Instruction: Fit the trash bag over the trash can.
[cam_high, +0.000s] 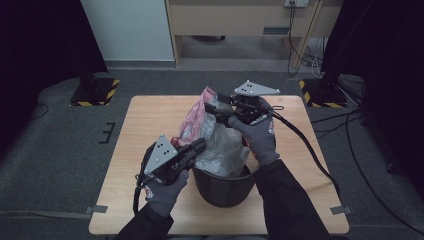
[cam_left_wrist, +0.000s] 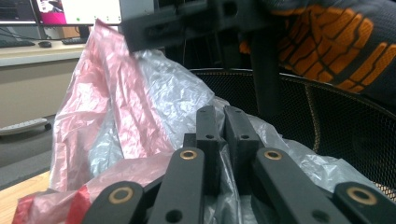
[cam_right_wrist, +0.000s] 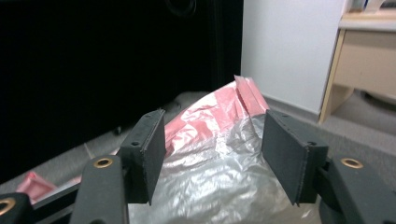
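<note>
The left gripper (cam_high: 199, 145), seen from the high view, sits low at the near left of the black mesh bin (cam_high: 223, 190) with its jaws drawn together on the edge of the plastic bag (cam_high: 220, 142), while the right gripper (cam_high: 212, 111) is held higher, beyond the bin, with its jaws apart at the bag's raised top. The bag, pink on one side and clear grey on the other, stands up out of the bin on the wooden table (cam_high: 145, 125). In the left gripper view, the left gripper (cam_left_wrist: 223, 116) has its two black jaws nearly touching, with crinkled film bunched up around and between them, so it holds the bag (cam_left_wrist: 140, 107) by a thin fold; the mesh bin (cam_left_wrist: 336, 130) curves behind, and the other hand in its orange-patterned glove (cam_left_wrist: 336, 42) hangs above. In the right gripper view, the right gripper (cam_right_wrist: 212, 154) stands wide, its pads clear of the film, and the bag (cam_right_wrist: 219, 140) rises between and just beyond them without touching either. The step in hand looks like spreading the bag over the bin's rim: it would go best if the left grip stays firm on its fold while the right closes squarely on the far edge, taking one layer only, then both pull apart gently so the thin film does not tear or slip.
</note>
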